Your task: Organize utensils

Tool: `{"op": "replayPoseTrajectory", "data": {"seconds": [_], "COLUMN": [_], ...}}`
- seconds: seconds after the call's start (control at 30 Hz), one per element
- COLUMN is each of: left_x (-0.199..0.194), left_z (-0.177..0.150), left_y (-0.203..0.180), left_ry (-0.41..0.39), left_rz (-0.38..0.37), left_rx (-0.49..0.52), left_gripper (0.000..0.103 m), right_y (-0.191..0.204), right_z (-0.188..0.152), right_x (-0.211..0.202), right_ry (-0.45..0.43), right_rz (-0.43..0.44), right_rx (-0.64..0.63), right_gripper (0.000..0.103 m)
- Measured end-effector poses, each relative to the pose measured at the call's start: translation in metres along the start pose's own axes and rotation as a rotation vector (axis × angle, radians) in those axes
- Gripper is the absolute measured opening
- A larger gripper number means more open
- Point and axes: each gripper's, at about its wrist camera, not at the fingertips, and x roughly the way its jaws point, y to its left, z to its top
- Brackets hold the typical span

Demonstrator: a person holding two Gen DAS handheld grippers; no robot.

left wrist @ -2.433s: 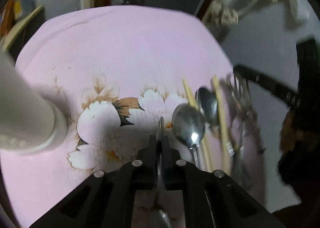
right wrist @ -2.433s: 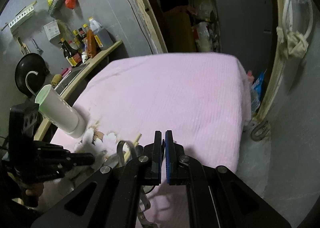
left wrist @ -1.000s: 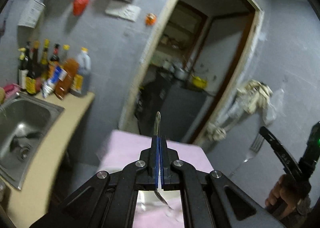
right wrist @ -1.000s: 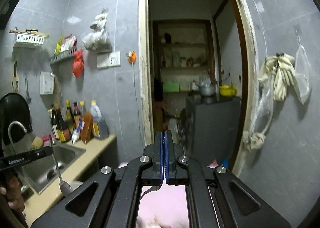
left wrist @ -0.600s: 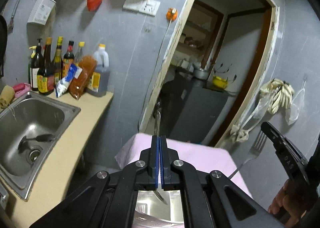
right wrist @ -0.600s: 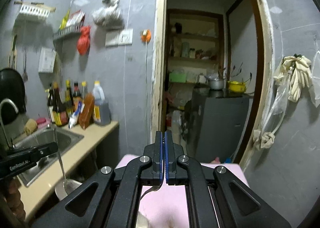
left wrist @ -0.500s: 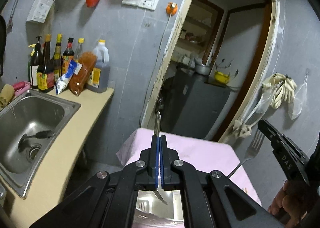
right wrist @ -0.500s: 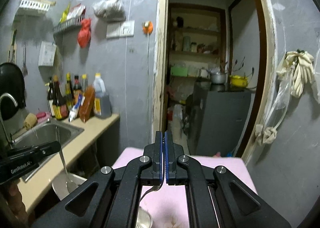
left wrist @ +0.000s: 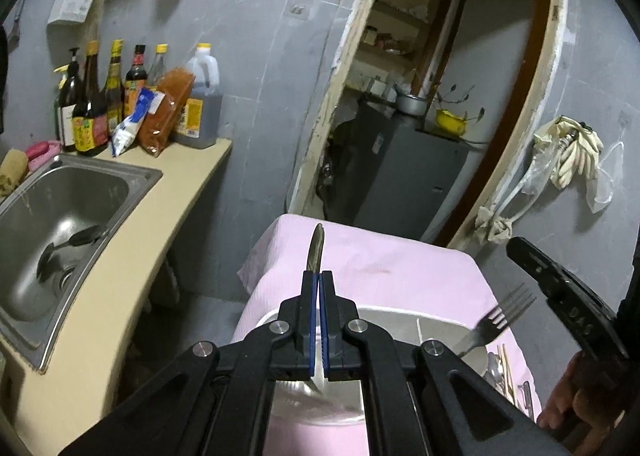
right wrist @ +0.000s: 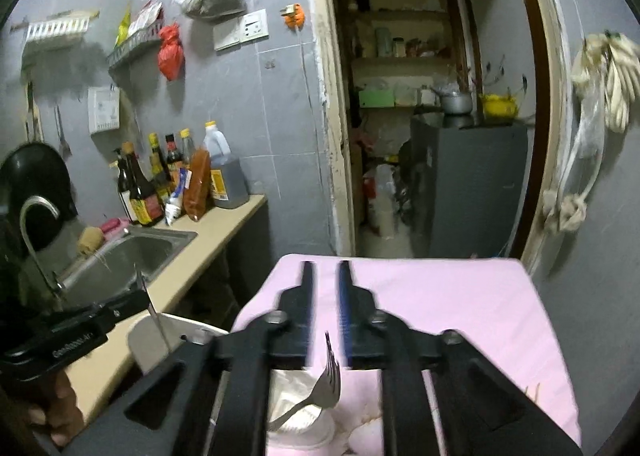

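Over the white holder at the near end of the pink-covered tabletop, two utensils are on their way in. The left hand-held gripper has its jaws clamped together on a spoon — handle sticking up past the fingertips, bowl end dropping below toward the holder's opening. The fork sits below the right hand-held gripper, tines up, tilted over the white holder with its handle down at the rim. That gripper's jaws are apart with nothing pinched between them, so my read is the fork has just been let go into the cup.

Progress-wise I'd say it's early to middle. One fork looks dropped or nearly dropped, the spoon isn't released yet, and beside the holder a few more pieces wait on the cloth — wooden chopsticks and what looks like another spoon, hard to count from here.

The tabletop is small, draped in pink cloth with a bit of floral print near the holder. To the left runs a beige counter with a steel sink, plus a row of sauce bottles and an oil jug against the grey tiled wall. Straight ahead a doorway opens to a back room with shelves, a dark cabinet and a pot. Rubber gloves hang on the right wall.
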Motion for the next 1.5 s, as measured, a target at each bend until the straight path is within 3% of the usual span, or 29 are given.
{"op": "replayPoseTrajectory", "data": {"seconds": [0.03, 0.07, 0.2, 0.27, 0.33, 0.37, 0.47, 0.63, 0.7, 0.9, 1.07, 1.37, 1.5], "left_x": [-0.003, -0.004, -0.012, -0.019, -0.026, -0.03, -0.045, -0.065, -0.073, -0.094, -0.098, -0.081, -0.06], "left_z": [-0.001, 0.0, 0.002, 0.004, 0.005, 0.006, 0.007, 0.008, 0.007, -0.002, -0.018, -0.048, -0.06], "left_y": [0.002, 0.004, 0.003, -0.003, -0.011, -0.015, -0.023, -0.045, -0.054, -0.089, -0.122, -0.173, -0.193], "left_ry": [0.001, 0.0, -0.006, -0.02, -0.036, -0.043, -0.096, -0.134, -0.15, -0.211, -0.241, -0.204, -0.159], "left_rz": [0.007, 0.008, -0.002, -0.009, -0.02, -0.03, -0.06, -0.084, -0.093, -0.102, -0.09, -0.083, -0.071], "left_rx": [-0.013, -0.02, -0.027, -0.004, 0.023, 0.033, 0.037, 0.051, 0.065, 0.13, 0.187, 0.221, 0.229], "left_gripper": [0.002, 0.002, 0.003, 0.004, 0.008, 0.018, 0.058, 0.066, 0.08, 0.099, 0.1, 0.1, 0.101], "right_y": [-0.004, -0.007, -0.016, -0.021, -0.024, -0.026, -0.033, -0.05, -0.056, -0.083, -0.107, -0.167, -0.203], "right_z": [-0.001, -0.002, -0.003, -0.001, 0.004, 0.004, 0.008, 0.011, 0.011, 0.005, -0.002, -0.023, -0.039], "right_x": [-0.003, -0.007, -0.024, -0.037, -0.05, -0.057, -0.081, -0.121, -0.138, -0.179, -0.195, -0.191, -0.17], "right_ry": [-0.008, -0.018, -0.048, -0.075, -0.1, -0.114, -0.153, -0.208, -0.23, -0.289, -0.284, -0.18, -0.081], "right_rz": [0.003, 0.007, -0.008, -0.02, -0.032, -0.042, -0.068, -0.124, -0.158, -0.263, -0.306, -0.327, -0.295], "right_rx": [0.021, 0.041, 0.065, 0.073, 0.077, 0.079, 0.087, 0.1, 0.102, 0.094, 0.089, 0.088, 0.107], "right_gripper": [0.038, 0.044, 0.049, 0.06, 0.065, 0.069, 0.079, 0.095, 0.102, 0.102, 0.102, 0.102, 0.102]}}
